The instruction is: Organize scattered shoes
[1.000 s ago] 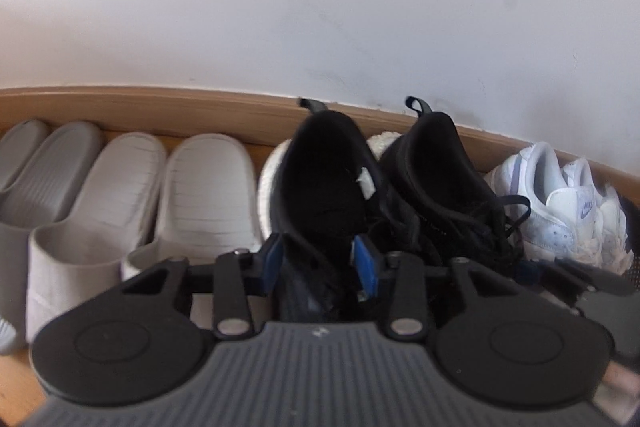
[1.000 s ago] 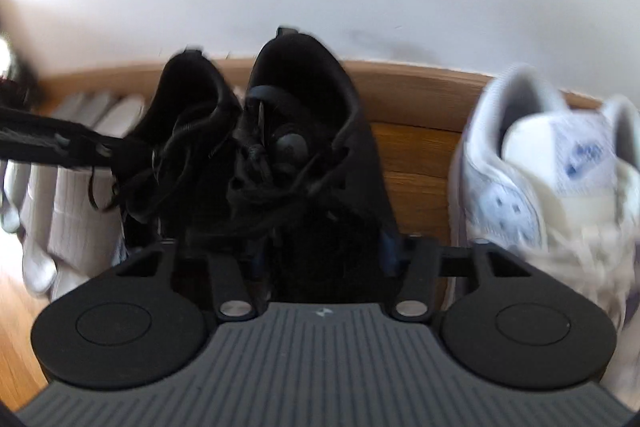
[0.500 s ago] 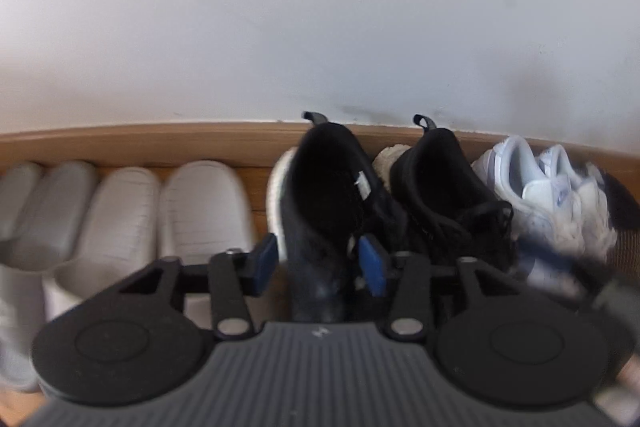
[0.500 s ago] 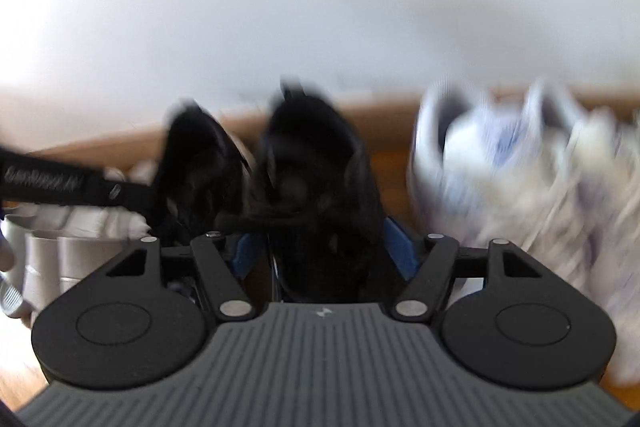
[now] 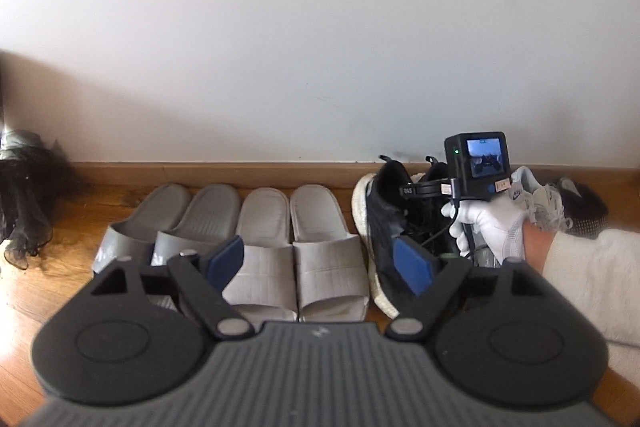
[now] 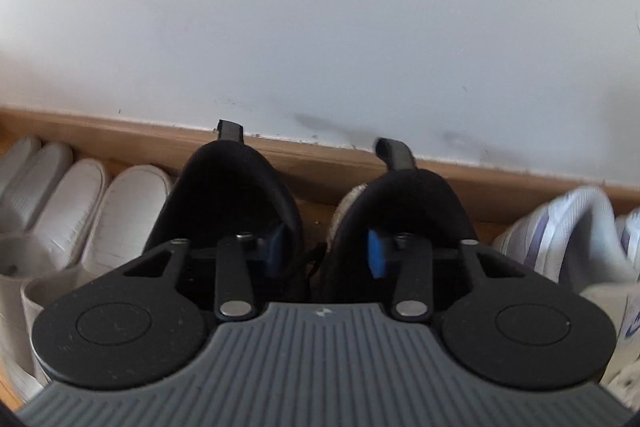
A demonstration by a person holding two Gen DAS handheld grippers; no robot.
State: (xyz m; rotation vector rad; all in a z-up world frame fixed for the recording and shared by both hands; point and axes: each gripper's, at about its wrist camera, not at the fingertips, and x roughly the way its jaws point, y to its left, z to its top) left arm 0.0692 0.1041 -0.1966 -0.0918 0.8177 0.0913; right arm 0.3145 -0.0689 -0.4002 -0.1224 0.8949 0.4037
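Observation:
Two black sneakers stand heels to the baseboard, the left one beside the right one. My right gripper reaches between them with one blue pad inside each shoe. Its jaws are closing and pinch the two inner collars together. In the left wrist view the left black sneaker shows its white sole, and a gloved hand holds the right gripper over the pair. My left gripper hangs back above the floor, its jaws opening wide and holding nothing.
Two pairs of slippers line the baseboard, one light grey and one darker grey. White sneakers sit right of the black pair. A black mesh bundle lies far left. A white sleeve crosses the lower right.
My left gripper let go of the left black sneaker, opened, and drew back and up. My right gripper opened off the right sneaker, shifted left and closed between the two.

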